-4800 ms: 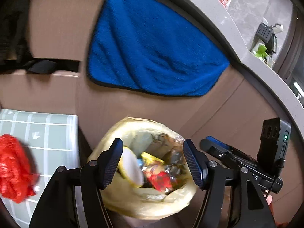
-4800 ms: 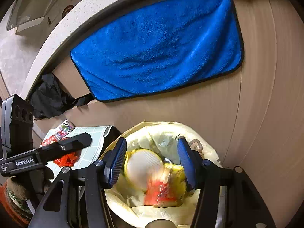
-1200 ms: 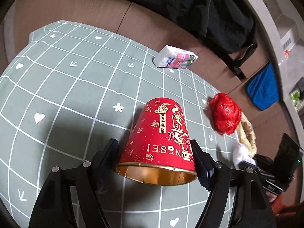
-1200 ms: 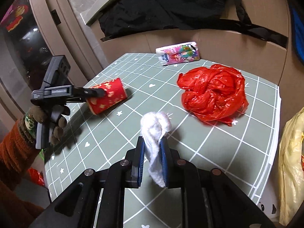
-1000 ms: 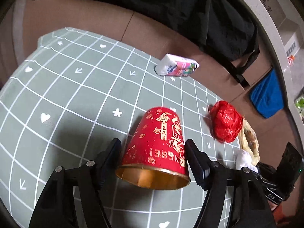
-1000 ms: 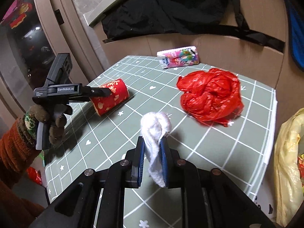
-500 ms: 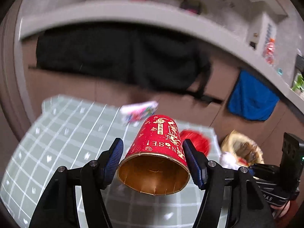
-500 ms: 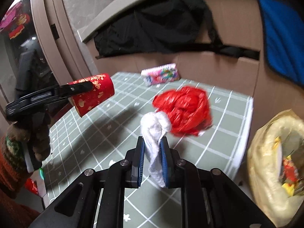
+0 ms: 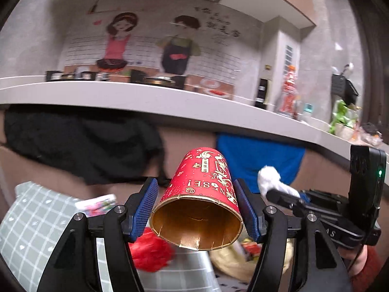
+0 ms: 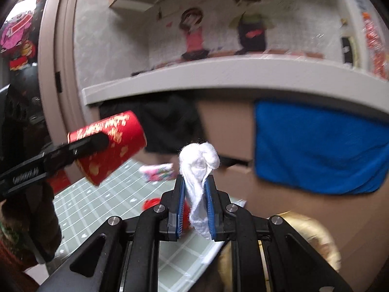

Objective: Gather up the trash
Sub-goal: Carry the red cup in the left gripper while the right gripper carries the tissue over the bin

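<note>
My left gripper (image 9: 195,202) is shut on a red paper cup (image 9: 201,189) with gold print, held in the air with its open mouth toward the camera. The cup also shows at the left of the right wrist view (image 10: 114,146). My right gripper (image 10: 194,189) is shut on a white tissue wad (image 10: 198,165), also lifted; the wad shows in the left wrist view (image 9: 269,177). A crumpled red plastic bag (image 9: 150,250) and a pink snack packet (image 9: 97,204) lie on the green grid mat (image 9: 29,219). The yellow trash bag (image 10: 313,233) sits low on the right.
A grey counter ledge (image 9: 145,99) runs across above. A black cloth (image 9: 85,146) and a blue towel (image 10: 321,150) hang on the brown panel below it. The mat's right edge ends beside the trash bag (image 9: 233,260).
Both grippers have risen from the mat and swung right toward the trash bag. The cup was lifted off the mat; the tissue stays clamped.
</note>
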